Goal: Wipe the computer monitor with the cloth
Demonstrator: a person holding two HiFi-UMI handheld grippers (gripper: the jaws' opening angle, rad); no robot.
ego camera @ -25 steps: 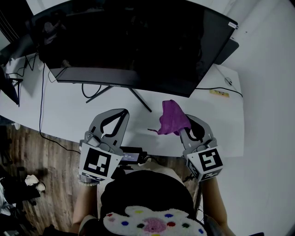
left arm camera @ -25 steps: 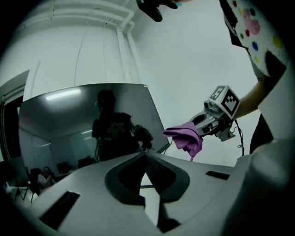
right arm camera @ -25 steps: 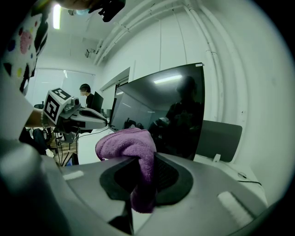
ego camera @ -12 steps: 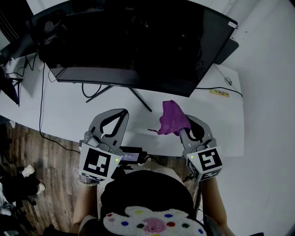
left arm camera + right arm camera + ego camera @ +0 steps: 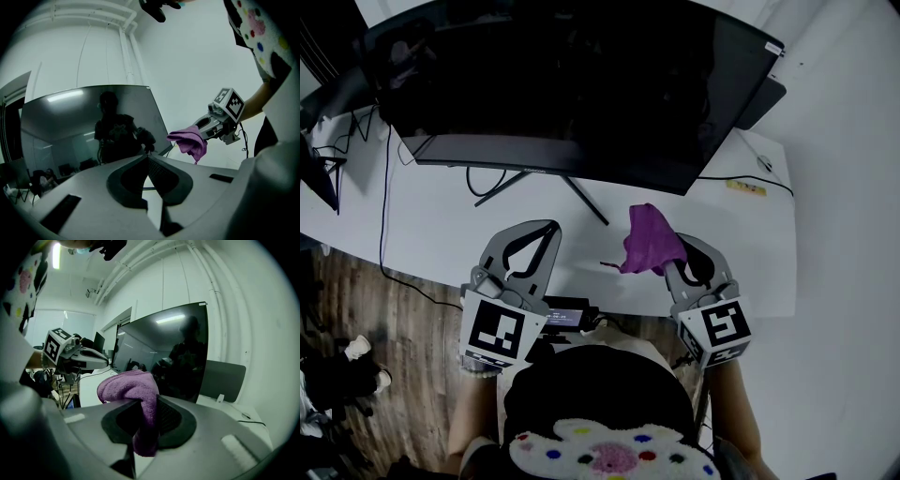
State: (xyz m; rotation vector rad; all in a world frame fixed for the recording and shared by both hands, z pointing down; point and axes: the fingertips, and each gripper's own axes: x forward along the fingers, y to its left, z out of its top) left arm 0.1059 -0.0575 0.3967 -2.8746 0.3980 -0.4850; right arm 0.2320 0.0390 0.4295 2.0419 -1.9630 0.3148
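Cloth (image 5: 649,242) sat clamped in right claw (image 5: 144,405), monitor (image 5: 572,84) well ahead of it, left claw (image 5: 147,158) closed on nothing; best to press flat fold, overlapping strokes.

Black top (image 5: 595,384), dotted white fluffy patch (image 5: 614,457), grey left gripper (image 5: 548,228), grey right gripper (image 5: 675,253)

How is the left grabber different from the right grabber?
The right grey two-jaw gripper is shut on a crumpled purple cloth; the left grey two-jaw gripper is shut on nothing. The right gripper's marker cube shows a different black-and-white pattern from the left gripper's marker cube. Both grippers point at the big dark computer monitor without touching it.
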